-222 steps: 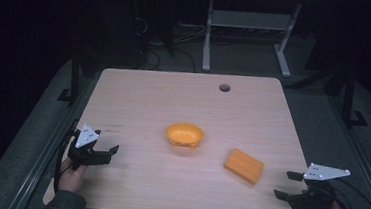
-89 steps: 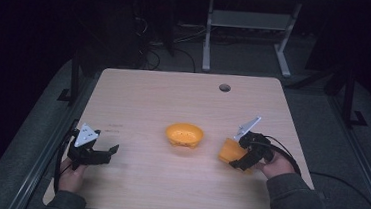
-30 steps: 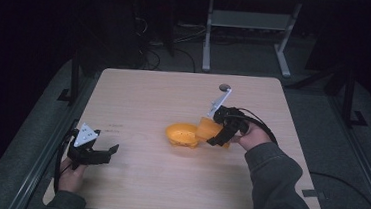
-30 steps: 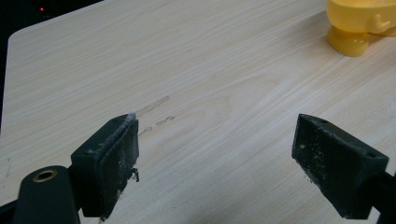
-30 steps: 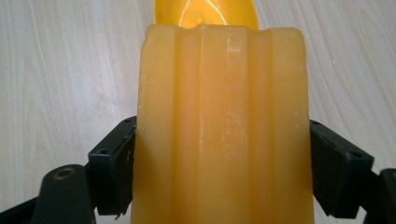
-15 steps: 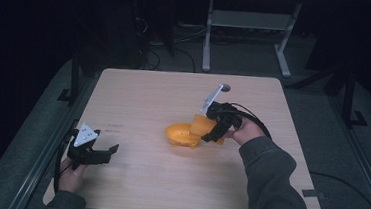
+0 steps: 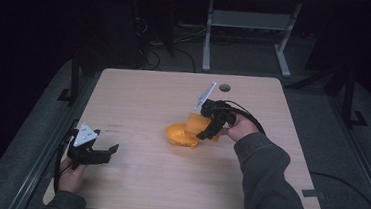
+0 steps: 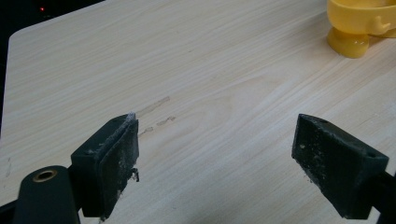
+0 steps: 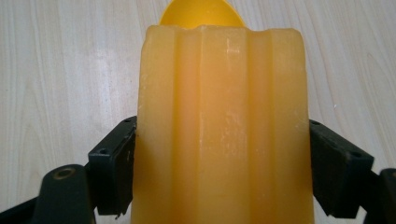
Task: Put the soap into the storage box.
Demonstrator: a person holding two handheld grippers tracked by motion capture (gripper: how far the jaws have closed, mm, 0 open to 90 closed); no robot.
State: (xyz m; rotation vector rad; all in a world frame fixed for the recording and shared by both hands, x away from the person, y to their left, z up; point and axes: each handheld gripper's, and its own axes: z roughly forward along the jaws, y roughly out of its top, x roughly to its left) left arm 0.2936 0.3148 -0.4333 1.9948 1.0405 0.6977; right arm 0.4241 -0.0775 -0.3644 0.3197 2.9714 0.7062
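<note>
Sponge (image 9: pixel 219 126) clamped in right gripper (image 7: pixel 211 124) — over bowl (image 7: pixel 180 135); left gripper (image 8: pixel 224 158) (resting) agape.

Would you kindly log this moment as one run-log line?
right hand-held gripper: shut on orange block, over yellow bowl | left hand-held gripper: open, idle | table

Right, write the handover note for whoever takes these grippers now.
Right gripper: shut on the orange ridged block, held tilted at the right rim of the orange bowl, mid-table.
Left gripper: open, holding nothing, resting near the table's front left corner, jaws pointing toward the bowl.
Done: block picked up and carried to the bowl.
Left: it looks bound for the bowl, so probably lower it in, open the jaws and draw the right gripper clear. Whether the block already touches the rim cannot be told.
</note>
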